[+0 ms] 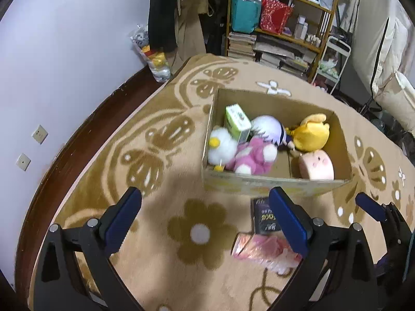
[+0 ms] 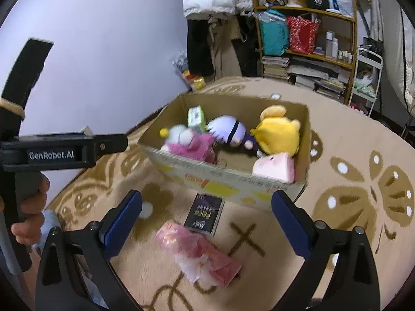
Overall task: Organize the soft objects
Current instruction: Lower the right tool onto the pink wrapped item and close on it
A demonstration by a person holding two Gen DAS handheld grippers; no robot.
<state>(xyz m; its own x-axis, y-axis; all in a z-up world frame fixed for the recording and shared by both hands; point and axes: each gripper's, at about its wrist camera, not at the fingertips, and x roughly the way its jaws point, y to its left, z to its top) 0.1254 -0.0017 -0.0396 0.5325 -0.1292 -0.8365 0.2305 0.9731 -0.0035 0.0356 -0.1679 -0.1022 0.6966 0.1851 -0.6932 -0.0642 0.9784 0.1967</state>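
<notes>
An open cardboard box (image 1: 272, 182) (image 2: 233, 180) stands on the rug. In it lie a white duck plush (image 1: 221, 149), a pink plush (image 1: 251, 158) (image 2: 193, 146), a purple-haired doll (image 1: 267, 129) (image 2: 229, 129), a yellow plush (image 1: 312, 132) (image 2: 278, 134), a pale pink round plush (image 1: 316, 165) (image 2: 273, 167) and a green carton (image 1: 237, 123) (image 2: 195, 115). My left gripper (image 1: 206, 220) is open over the rug in front of the box, nothing between its fingers. My right gripper (image 2: 207, 220) is open above a pink plastic-wrapped pack (image 2: 199, 251) (image 1: 262, 248) and a dark packet (image 2: 205, 213) (image 1: 263, 216).
The flower-patterned beige rug (image 1: 160, 160) (image 2: 363, 155) covers the surface. A shelf (image 1: 282, 33) (image 2: 308, 39) of bags and books stands behind, with hanging clothes (image 1: 181, 15) and a toy bag (image 1: 155, 57) by the wall. A hand (image 2: 31, 207) holds the left gripper's handle at the left.
</notes>
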